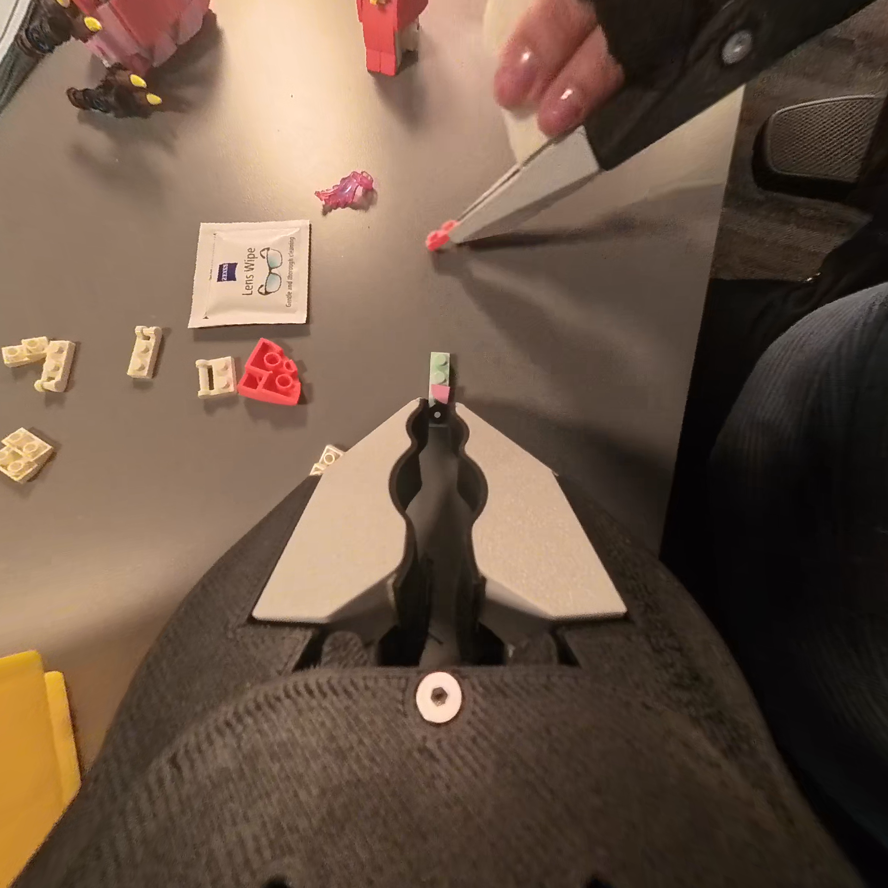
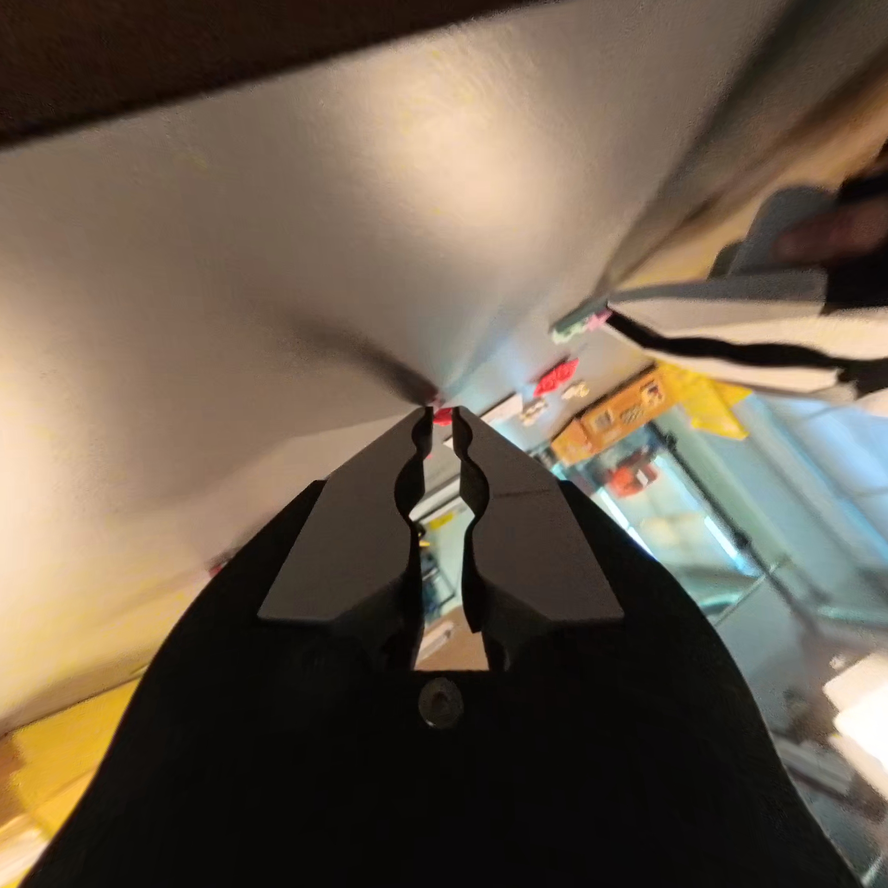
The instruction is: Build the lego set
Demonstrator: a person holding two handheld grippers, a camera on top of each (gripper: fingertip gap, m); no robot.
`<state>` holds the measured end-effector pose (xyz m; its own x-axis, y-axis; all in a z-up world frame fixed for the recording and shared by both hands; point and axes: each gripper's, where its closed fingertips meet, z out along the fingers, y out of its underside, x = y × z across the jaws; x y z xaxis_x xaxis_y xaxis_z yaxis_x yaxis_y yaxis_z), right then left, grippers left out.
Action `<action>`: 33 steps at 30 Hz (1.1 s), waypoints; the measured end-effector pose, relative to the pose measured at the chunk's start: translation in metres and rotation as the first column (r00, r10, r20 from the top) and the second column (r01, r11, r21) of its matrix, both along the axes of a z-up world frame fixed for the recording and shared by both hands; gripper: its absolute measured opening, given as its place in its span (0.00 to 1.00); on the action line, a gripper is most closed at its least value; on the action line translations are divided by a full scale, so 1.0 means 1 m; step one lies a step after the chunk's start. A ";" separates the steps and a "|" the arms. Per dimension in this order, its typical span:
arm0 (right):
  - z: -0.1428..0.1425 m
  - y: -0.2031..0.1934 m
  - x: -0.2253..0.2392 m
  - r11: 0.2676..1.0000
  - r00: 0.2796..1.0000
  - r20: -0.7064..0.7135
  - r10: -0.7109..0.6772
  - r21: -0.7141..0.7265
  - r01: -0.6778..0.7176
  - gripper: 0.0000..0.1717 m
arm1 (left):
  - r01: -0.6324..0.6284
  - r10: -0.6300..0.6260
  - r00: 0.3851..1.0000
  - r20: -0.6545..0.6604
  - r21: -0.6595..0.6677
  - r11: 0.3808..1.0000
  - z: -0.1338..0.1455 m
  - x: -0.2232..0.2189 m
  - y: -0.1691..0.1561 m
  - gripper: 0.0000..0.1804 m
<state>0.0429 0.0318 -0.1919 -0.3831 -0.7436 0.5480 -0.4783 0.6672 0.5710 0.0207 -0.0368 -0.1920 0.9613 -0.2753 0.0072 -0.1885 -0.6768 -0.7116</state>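
Observation:
My left gripper is shut on a narrow mint-green plate that carries a small pink piece and a black end; it sticks forward above the grey table. It also shows in the right wrist view. My right gripper is shut on a small red piece right at the table surface. The left wrist view shows that red piece at the right gripper's tips, with a hand behind them. The right wrist view is blurred.
A red wedge brick and several cream plates lie left of my left gripper. A white wipe sachet, a pink translucent piece, and pink and red brick models sit farther off. A yellow object is near left. The tips of one gripper are about 8 cm away from the tips of the other.

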 end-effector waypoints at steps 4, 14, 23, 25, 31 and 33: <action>0.000 -0.003 0.012 0.987 0.988 0.034 0.152 0.040 -0.154 0.08 | 0.012 -0.012 1.000 0.005 -0.008 1.000 -0.002 0.002 0.002 0.04; 0.016 0.011 0.010 -0.011 0.564 0.748 -0.351 -0.605 0.796 0.12 | 0.022 -0.023 1.000 0.016 0.017 1.000 0.000 0.006 0.004 0.04; -0.002 -0.005 0.009 -0.452 0.358 0.916 -0.183 -0.401 0.797 0.04 | 0.046 -0.046 0.999 0.011 0.032 0.998 0.003 0.012 0.007 0.04; -0.003 -0.005 0.008 -0.400 0.359 0.908 -0.217 -0.418 0.816 0.03 | 0.054 -0.054 0.998 0.013 0.042 0.998 0.004 0.013 0.007 0.04; 0.020 -0.044 0.010 -0.131 0.469 0.883 -0.003 -0.465 0.875 0.03 | 0.158 -0.156 0.987 -0.040 0.047 0.986 0.001 0.027 0.002 0.04; 0.019 -0.054 0.013 -0.033 0.485 0.874 0.019 -0.484 0.874 0.03 | 0.180 -0.179 0.984 -0.014 0.027 0.983 -0.002 0.032 0.000 0.04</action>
